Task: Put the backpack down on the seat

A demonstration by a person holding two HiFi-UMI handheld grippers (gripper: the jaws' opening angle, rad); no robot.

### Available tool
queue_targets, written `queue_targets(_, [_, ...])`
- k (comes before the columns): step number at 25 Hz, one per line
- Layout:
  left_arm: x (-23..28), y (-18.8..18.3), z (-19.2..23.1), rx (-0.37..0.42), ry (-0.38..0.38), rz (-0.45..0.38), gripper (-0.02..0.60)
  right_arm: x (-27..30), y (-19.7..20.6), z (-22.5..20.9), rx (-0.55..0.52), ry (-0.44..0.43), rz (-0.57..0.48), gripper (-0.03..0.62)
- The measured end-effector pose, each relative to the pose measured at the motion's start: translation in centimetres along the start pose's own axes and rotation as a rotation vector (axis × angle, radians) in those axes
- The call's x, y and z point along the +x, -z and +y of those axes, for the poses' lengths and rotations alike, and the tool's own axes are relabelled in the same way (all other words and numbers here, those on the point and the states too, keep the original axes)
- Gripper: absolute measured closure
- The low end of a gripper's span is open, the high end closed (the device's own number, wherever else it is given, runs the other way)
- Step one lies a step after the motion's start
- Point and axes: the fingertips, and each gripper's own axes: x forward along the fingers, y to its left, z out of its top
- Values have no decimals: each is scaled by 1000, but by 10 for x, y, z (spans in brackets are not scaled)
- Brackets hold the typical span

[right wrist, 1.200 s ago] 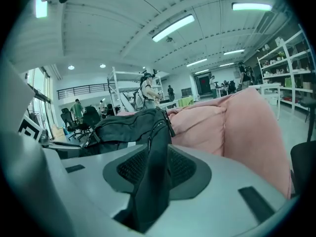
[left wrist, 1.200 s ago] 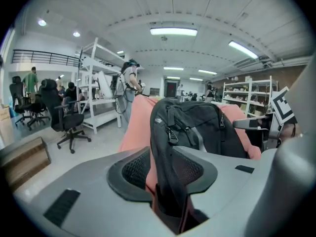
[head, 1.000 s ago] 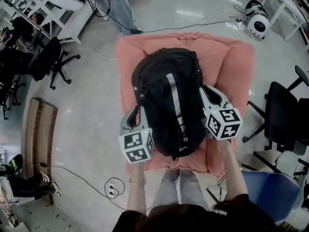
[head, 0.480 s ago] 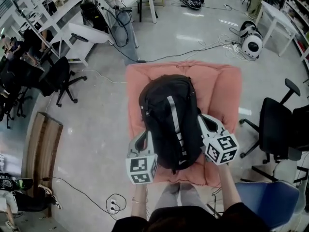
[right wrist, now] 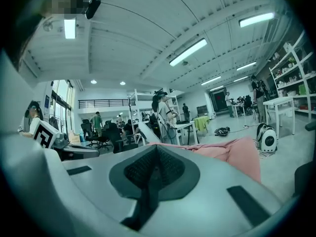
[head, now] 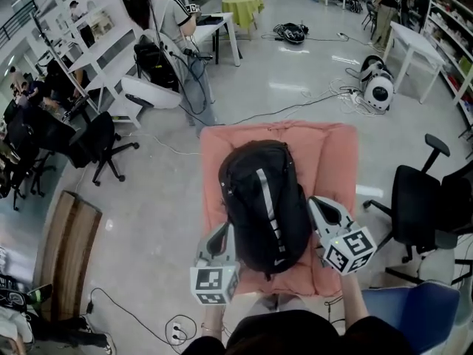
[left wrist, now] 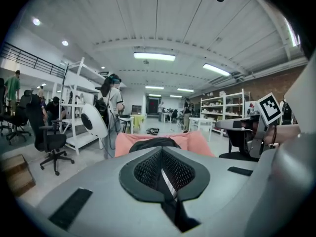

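A black backpack [head: 266, 205] with a grey stripe lies flat on the pink cushioned seat [head: 334, 154]; its top shows in the left gripper view [left wrist: 153, 143]. My left gripper [head: 221, 237] sits at its near left side, jaws shut [left wrist: 163, 174] with nothing visibly held. My right gripper [head: 321, 208] rests beside its near right side, also shut [right wrist: 153, 169] and empty. The pink seat [right wrist: 237, 154] shows past the right jaws. Whether either gripper touches the bag is unclear.
Black office chairs [head: 417, 205] and a blue chair [head: 414, 305] stand at the right, a wooden bench [head: 66, 250] at the left. A person [head: 166, 28] stands by white shelving behind the seat. Cables and a power strip [head: 176, 333] lie on the floor.
The head view has drawn back, so the seat and backpack look smaller and more of the room shows. Both grippers stay beside the backpack's near end; the backpack has not shifted on the seat.
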Motion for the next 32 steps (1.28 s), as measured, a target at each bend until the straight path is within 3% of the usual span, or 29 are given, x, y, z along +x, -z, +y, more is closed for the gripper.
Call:
queue_targets(13, [-49,-42,13,24,-30,-109,568,-42,-40,14,-29,0,-94,582])
queue_targets(32, [-54,-50,19,62,-58,-140,568,-51,-43,2,-43,32,-121,582])
